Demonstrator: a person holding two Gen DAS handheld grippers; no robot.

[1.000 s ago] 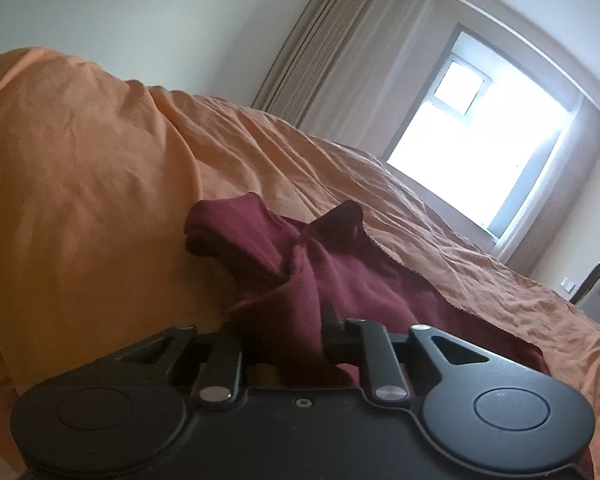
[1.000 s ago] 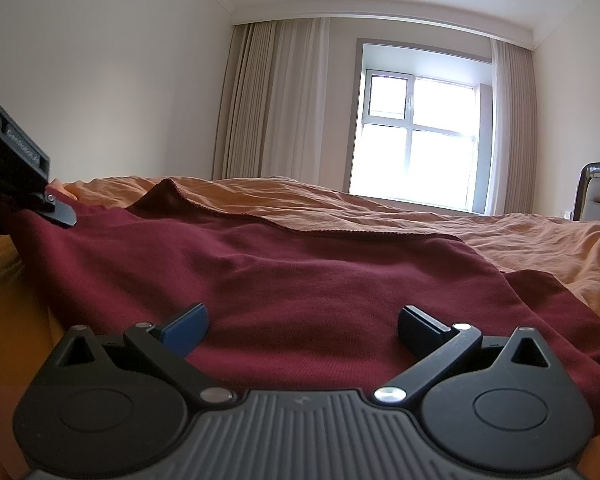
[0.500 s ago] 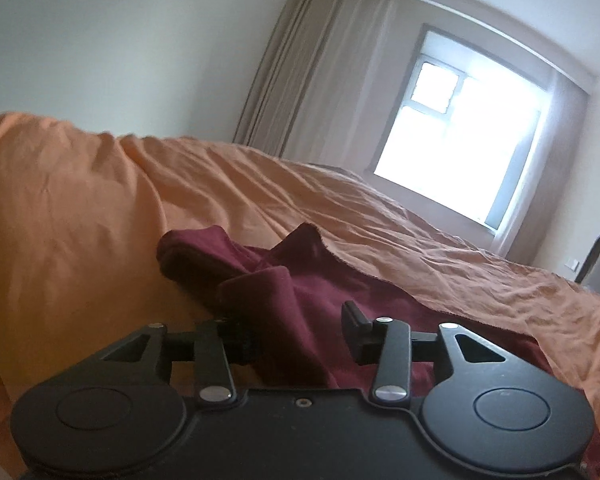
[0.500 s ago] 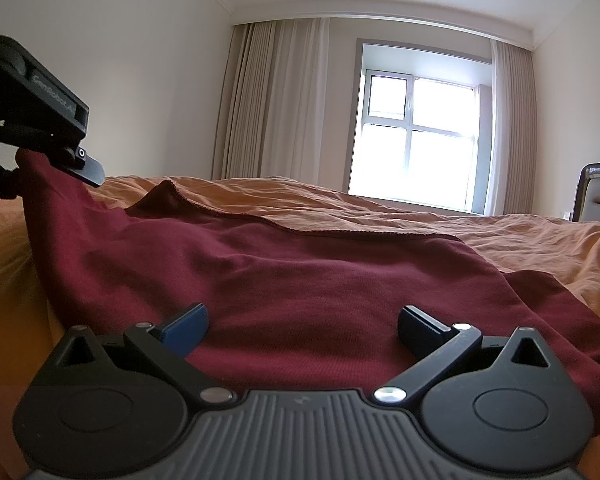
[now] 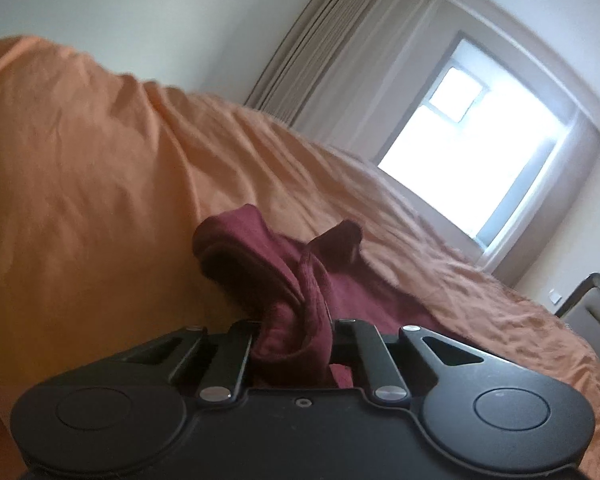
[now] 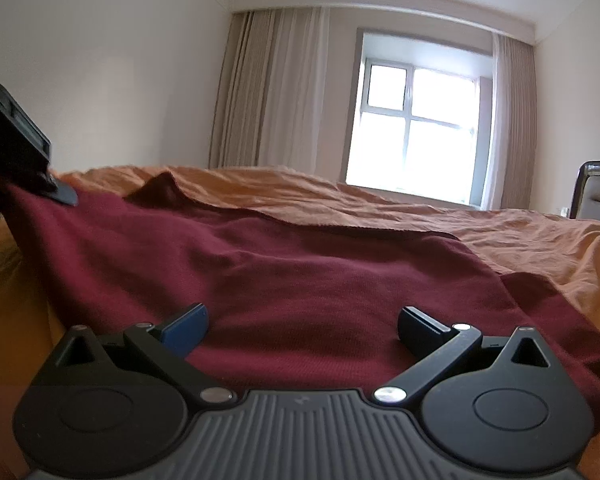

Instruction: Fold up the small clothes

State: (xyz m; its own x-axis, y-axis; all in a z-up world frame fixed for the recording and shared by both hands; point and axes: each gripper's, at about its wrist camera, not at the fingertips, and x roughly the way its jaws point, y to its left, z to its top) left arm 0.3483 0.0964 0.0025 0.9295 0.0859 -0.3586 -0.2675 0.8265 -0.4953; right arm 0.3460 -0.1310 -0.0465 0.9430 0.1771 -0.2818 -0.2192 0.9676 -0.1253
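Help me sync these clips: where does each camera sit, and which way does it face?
Left wrist: on the left gripper, tilted, facing the window; fingers clamp the maroon garment.
Right wrist: on the right gripper, level, low over the garment; fingers spread.
Shared: garment, orange bedspread, window, curtains; the left gripper appears at the right view's left edge.

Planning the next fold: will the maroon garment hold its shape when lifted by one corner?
Probably not. The maroon garment bunches in the left hand-held gripper and sags towards the orange bedsheet, so it looks floppy. Its knit surface likely grips well.
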